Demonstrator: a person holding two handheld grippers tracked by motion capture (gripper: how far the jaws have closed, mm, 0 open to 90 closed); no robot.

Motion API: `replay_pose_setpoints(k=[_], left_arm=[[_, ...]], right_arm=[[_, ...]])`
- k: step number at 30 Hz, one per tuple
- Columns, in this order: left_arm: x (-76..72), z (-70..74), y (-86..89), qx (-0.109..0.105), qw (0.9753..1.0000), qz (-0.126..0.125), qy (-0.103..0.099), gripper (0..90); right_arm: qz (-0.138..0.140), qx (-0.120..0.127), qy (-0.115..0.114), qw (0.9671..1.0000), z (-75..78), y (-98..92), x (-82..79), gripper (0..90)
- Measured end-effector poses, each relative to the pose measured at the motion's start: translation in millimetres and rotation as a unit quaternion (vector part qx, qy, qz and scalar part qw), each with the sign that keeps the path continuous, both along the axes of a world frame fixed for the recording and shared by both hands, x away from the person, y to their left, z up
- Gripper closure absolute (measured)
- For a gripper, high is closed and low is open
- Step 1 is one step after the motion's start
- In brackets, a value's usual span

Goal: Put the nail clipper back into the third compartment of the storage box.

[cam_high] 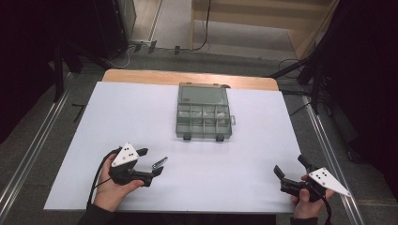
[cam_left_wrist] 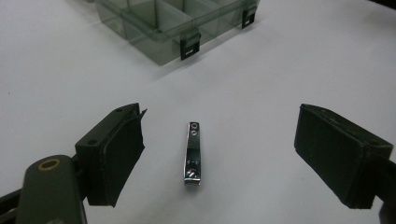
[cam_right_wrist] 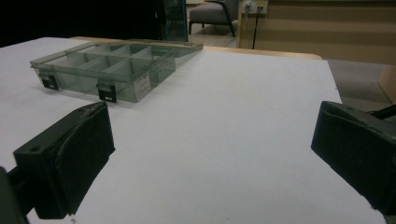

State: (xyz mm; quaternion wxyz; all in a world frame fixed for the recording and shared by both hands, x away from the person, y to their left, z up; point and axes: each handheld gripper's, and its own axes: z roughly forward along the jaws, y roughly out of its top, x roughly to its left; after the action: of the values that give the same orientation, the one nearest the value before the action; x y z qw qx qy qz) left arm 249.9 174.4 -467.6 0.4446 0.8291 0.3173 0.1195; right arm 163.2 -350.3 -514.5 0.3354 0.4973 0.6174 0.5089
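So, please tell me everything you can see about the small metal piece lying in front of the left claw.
The small metal piece is a narrow, shiny chrome bar, like a nail clipper, with a round hole or rivet at its far end and a pin near the close end. It lies flat on the white table cover, touching nothing else, between the open jaws of the left claw, well short of the compartment box.

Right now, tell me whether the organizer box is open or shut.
Open: the organizer box has its lid folded back flat, compartments exposed.
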Motion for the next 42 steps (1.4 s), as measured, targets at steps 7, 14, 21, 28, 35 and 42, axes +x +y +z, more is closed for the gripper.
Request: replay_pose_setpoints(k=[7,14,21,28,35,42], left_arm=[[3.6,-4.3,-7.2,0.042,0.9987,0.014,0.026,31.3],[7.9,-11.9,-12.0,0.082,0.9947,0.016,0.059,43.0],[12.4,-18.2,-12.7,0.110,0.9899,0.026,0.085,53.3],[15.6,-21.0,-13.6,0.118,0.9869,0.026,0.106,57.6],[19.1,-20.6,-18.1,0.134,0.9849,0.022,0.107,65.0],[17.1,-22.0,-22.0,0.155,0.9836,0.031,0.087,72.6]], right_arm=[[-0.001,-0.002,0.001,1.0000,-0.1,0.3,0.1,0.0],[0.000,-0.002,0.001,1.0000,-0.2,0.4,0.3,0.0],[-0.001,-0.003,0.001,1.0000,-0.3,0.6,0.5,0.0],[-0.002,-0.002,0.002,1.0000,-0.4,0.7,0.5,0.0],[-0.003,-0.001,0.002,1.0000,-0.4,0.8,0.6,0.0],[-0.004,-0.002,0.003,1.0000,-0.5,0.9,0.7,0.0]])
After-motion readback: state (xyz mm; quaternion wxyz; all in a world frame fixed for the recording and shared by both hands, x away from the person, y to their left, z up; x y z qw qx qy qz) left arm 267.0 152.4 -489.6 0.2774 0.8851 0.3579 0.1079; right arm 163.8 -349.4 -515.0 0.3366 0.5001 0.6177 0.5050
